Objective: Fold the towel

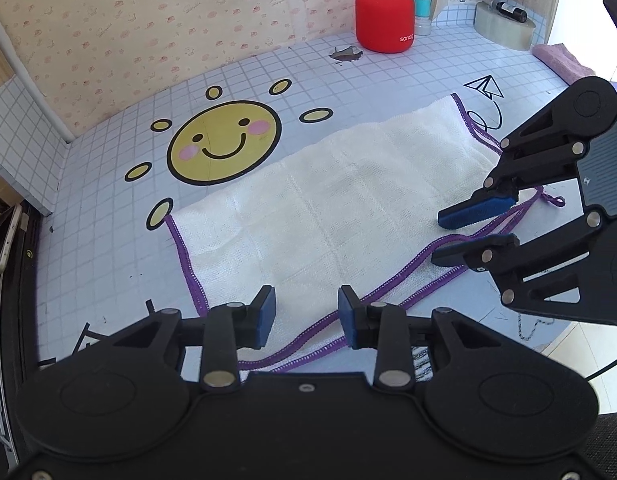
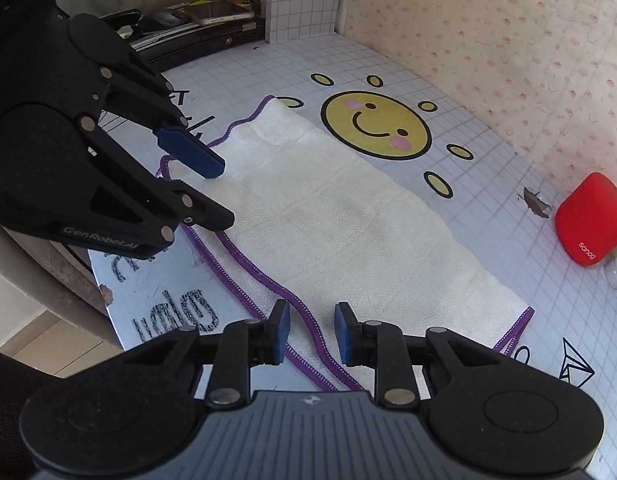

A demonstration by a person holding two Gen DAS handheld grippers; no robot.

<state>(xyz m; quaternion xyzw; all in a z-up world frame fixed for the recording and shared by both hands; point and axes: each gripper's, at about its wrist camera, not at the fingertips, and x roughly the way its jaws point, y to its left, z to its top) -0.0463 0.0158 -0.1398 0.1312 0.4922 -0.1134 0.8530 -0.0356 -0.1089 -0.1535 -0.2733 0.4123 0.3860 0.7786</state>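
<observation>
Left gripper (image 1: 306, 316) fills the bottom of its own wrist view, blue pads parted with a clear gap, poised over the near purple hem of the towel (image 1: 328, 208); cloth lies in the gap but the pads do not press on it. Right gripper (image 2: 311, 336) likewise at the bottom of its own view, jaws apart though narrower, standing over the doubled purple edge at the towel's other near corner; no pinch visible, cloth merely beneath and between. Each tool appears in the other's view: the right one enters from the right side of the left view with one blue finger above the hem and one below it, the left one enters from the upper left of the right view. Towel is cream with purple trim, already folded once into a long strip, two hemmed edges lying together along the near side, spread flat on the grid-pattern table cover (image 1: 108, 248). Far long edge sits just beside the printed smiling sun (image 1: 224, 142). Red speaker (image 1: 384, 20) stands well apart near the back wall, tape roll (image 1: 504, 26) at far right.
</observation>
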